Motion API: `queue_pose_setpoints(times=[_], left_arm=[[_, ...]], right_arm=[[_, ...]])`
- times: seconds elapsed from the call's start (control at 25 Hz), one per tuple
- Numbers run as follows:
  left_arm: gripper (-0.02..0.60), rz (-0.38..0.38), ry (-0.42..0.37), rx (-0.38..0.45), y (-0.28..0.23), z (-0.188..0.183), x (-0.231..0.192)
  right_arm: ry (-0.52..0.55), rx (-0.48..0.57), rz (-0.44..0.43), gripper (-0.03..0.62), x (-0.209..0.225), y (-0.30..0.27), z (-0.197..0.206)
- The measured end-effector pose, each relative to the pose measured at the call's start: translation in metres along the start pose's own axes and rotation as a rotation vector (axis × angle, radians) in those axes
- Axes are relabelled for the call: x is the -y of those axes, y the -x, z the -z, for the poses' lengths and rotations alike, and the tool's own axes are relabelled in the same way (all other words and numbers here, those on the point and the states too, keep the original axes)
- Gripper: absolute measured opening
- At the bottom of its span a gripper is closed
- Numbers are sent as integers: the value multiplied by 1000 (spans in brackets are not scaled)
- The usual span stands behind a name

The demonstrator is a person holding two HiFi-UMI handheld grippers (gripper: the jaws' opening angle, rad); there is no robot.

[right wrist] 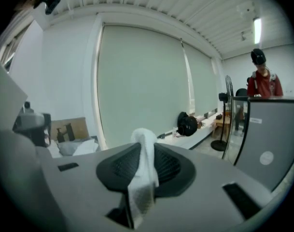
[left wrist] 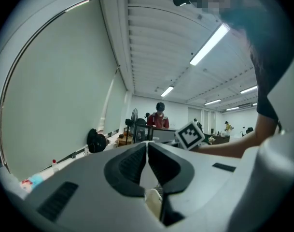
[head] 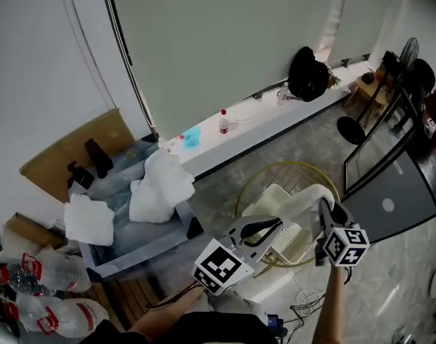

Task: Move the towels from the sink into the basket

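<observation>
- The right tongs (right wrist: pixel 143 145) were clamped on a white towel (right wrist: pixel 145 170), with the dark ribbed pads (right wrist: pixel 121 167) pressing it from both sides.
- Between the pads the towel ran as a narrow band, its long axis in line with the tongs. A rounded, bunched fold stuck out past the tips and pointed away from the camera. The rest trailed back and down toward the camera.
- The cloth was plain white and soft-looking, with a fine nubby weave, creased where it was pinched.
- In the head view the towel hung over the round yellow wire basket (head: pixel 275 169), draping from the tongs down and to the left across the basket's inside.
- More pale cloth lay lower in the basket. Whether that was the same towel could not be told.
- The basket stood on the grey floor (head: pixel 225 192), to the right of the sink (head: pixel 142 248) and apart from it.
- A crumpled towel (head: pixel 160 185) was heaped in the sink toward its far rim, and a flatter towel (head: pixel 89 219) lay at the sink's left end.
- The left tongs (left wrist: pixel 147 146) were closed, tips meeting, with nothing between them. In the head view they were held just beside the basket's near-left edge, pointing toward it.
</observation>
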State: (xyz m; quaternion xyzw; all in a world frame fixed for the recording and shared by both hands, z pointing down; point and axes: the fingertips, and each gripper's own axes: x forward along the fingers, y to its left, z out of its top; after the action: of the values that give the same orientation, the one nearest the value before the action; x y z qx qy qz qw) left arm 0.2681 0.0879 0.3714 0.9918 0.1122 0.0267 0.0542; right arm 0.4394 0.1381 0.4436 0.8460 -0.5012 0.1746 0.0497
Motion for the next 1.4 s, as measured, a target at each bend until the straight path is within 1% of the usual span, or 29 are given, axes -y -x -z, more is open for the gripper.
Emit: queue_pose_setpoints(times=[0.24,0.4,0.48,0.56,0.64,0.68,0.76,0.84,1.0,1.2,1.4], left_arm=[[8,45,16,-39,-27,10,8],[8,40,5,-76,-37,21,1],[8,31,12,-87,-38,26,-5],[8,17,22,-99,-38,30,-11],[8,-2,22,-114,-36,34,-18],[8,-11,21,-119,-34,36,-21],[8,-31,23,-122,-29,37,-27],[8,-54,29,-120,-24,37,-34],[8,-107,46,-103,-13,30,-47],[8,-188,46,-78,15,18,-63],[8,-317,30,-60,69,7,-84]], right_arm=[[19,-262,64,75,45,-47,129],[31,-423,76,80,62,-75,203],[44,-482,96,84,69,-85,228],[15,-522,113,95,75,-94,245],[-42,-538,104,150,77,-103,254],[-57,-533,96,184,77,-107,254],[-59,-505,75,205,76,-115,246],[-50,-465,40,209,68,-124,228],[-6,-368,-48,198,35,-135,174],[62,-230,-199,187,-34,-140,103],[75,-88,-378,175,-130,-138,33]])
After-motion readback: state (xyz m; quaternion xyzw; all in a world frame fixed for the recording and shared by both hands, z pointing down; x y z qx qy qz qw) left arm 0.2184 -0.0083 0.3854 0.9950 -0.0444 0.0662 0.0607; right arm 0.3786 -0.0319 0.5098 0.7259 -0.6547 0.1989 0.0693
